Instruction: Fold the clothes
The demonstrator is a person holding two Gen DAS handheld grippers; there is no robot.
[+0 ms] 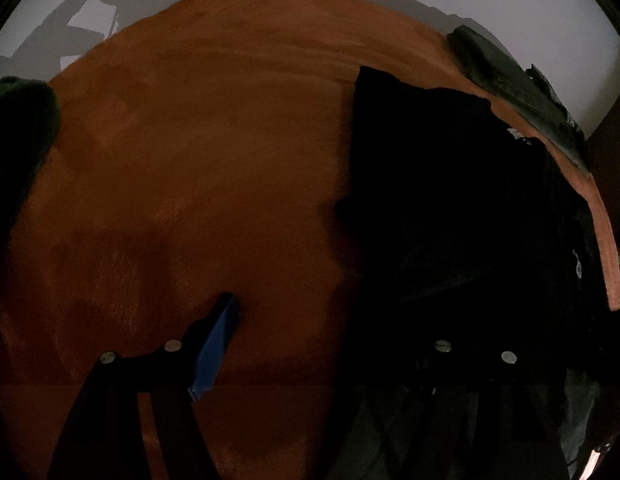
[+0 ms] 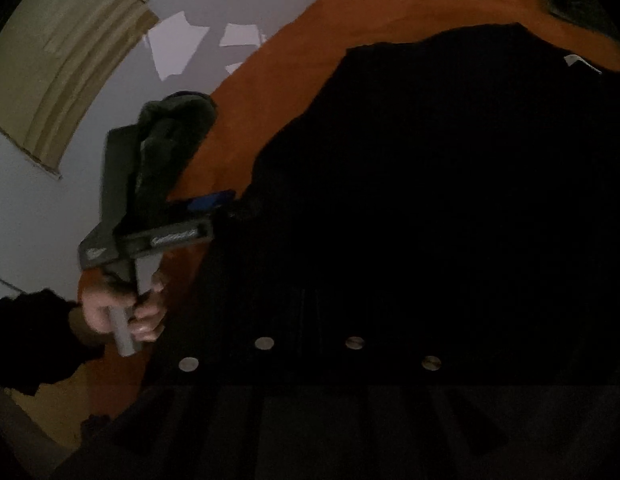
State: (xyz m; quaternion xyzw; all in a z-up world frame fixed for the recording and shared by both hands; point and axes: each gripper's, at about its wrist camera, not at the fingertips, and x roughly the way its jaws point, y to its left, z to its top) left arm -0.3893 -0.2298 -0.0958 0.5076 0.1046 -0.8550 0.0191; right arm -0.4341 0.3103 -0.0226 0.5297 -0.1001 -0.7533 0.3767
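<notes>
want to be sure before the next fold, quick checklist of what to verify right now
1. Black garment lies on the orange surface: ok.
2. Left hand-held gripper has cloth between its fingers: cannot tell; the blue finger shows bare, the other is lost against the garment.
3. Right hand-held gripper grip: cannot tell; too dark.
4. Garment flat: not ok; its left edge looks ragged and bunched.
5. Room to fold leftward: ok; bare orange there.
6. Other dark clothes apart from the garment: cannot tell; they look very close at the far edge.
</notes>
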